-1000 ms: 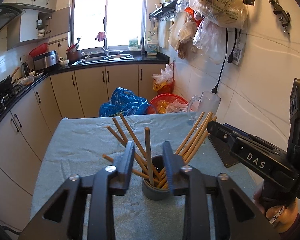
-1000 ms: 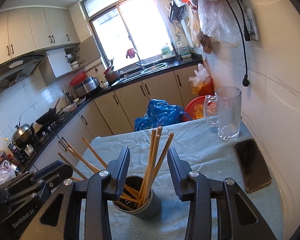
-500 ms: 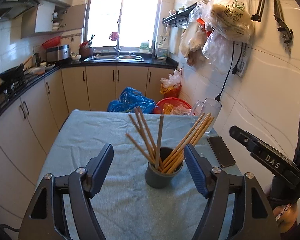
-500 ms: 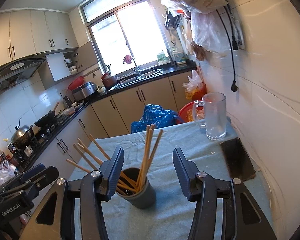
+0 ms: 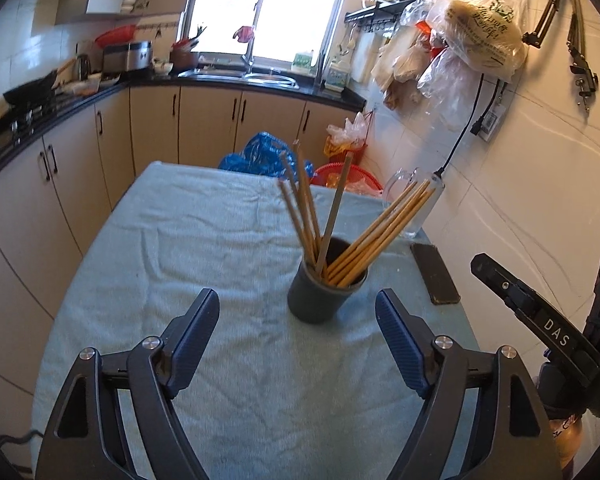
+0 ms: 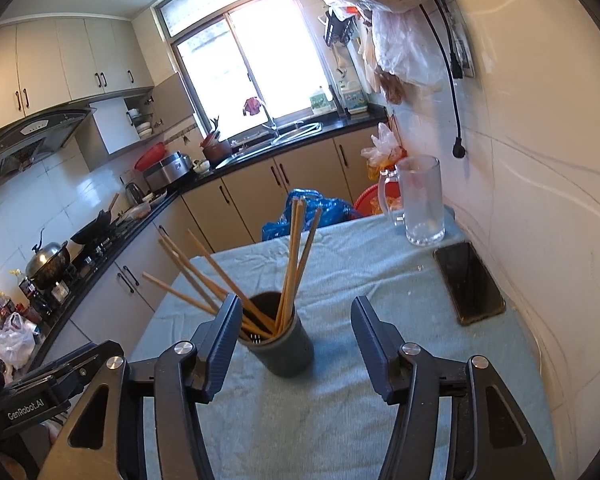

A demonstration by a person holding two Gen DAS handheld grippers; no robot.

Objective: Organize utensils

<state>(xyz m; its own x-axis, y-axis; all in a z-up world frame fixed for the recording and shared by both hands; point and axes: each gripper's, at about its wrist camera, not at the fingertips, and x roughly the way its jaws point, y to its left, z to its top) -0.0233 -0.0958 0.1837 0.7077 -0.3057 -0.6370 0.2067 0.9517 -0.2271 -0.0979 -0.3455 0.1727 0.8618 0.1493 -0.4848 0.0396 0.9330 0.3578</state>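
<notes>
A dark grey cup (image 5: 324, 294) (image 6: 280, 342) stands upright on the light blue cloth (image 5: 204, 248) and holds several wooden chopsticks (image 5: 364, 240) (image 6: 294, 256) that fan out of it. My left gripper (image 5: 298, 312) hangs just short of the cup, its jaws opening wide with nothing between them. My right gripper (image 6: 294, 322) is a little nearer the cup, jaws opening; the cup shows in the gap but the pads stand apart from it. The right gripper's body (image 5: 540, 320) shows at the right of the left wrist view.
A glass mug (image 6: 420, 200) stands at the table's far right corner by the tiled wall. A dark phone (image 6: 468, 282) lies flat near the wall. Beyond the table are blue bags (image 5: 264, 158), a red basket (image 5: 348, 176) and kitchen cabinets.
Both grippers have let go and opened, and both have drawn back from the cup, which now looks smaller and farther. The chopsticks stay in the cup.
</notes>
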